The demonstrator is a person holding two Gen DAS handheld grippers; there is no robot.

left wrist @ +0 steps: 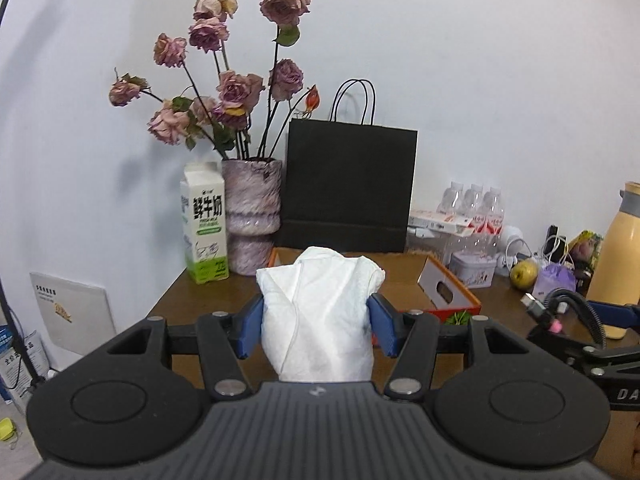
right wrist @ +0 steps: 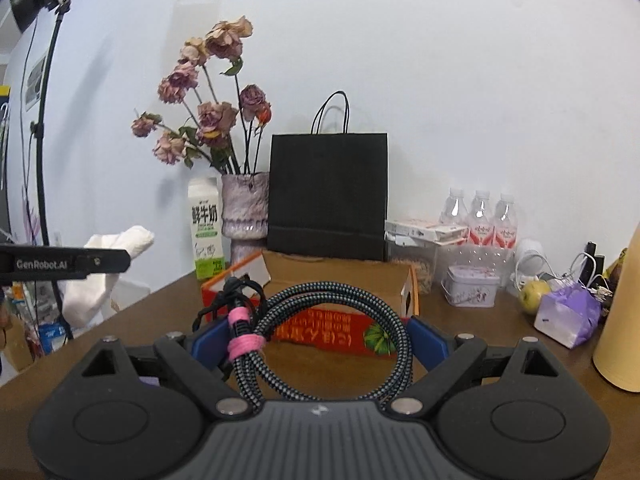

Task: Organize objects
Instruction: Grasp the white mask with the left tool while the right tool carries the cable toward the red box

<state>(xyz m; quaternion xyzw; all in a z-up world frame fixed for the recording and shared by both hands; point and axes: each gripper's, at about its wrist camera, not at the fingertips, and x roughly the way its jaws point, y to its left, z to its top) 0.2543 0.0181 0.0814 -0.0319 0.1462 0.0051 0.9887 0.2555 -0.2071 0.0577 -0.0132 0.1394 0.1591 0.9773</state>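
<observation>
My left gripper is shut on a crumpled white tissue and holds it above the near edge of the brown table, in front of an open orange cardboard box. The tissue and left gripper also show at the far left of the right wrist view. My right gripper is shut on a coiled braided cable bound with a pink tie, held just above the table in front of the same box. The right gripper with the cable shows at the right of the left wrist view.
Along the wall stand a milk carton, a vase of dried roses, a black paper bag, water bottles, a tin, an apple, a purple pouch and a yellow flask.
</observation>
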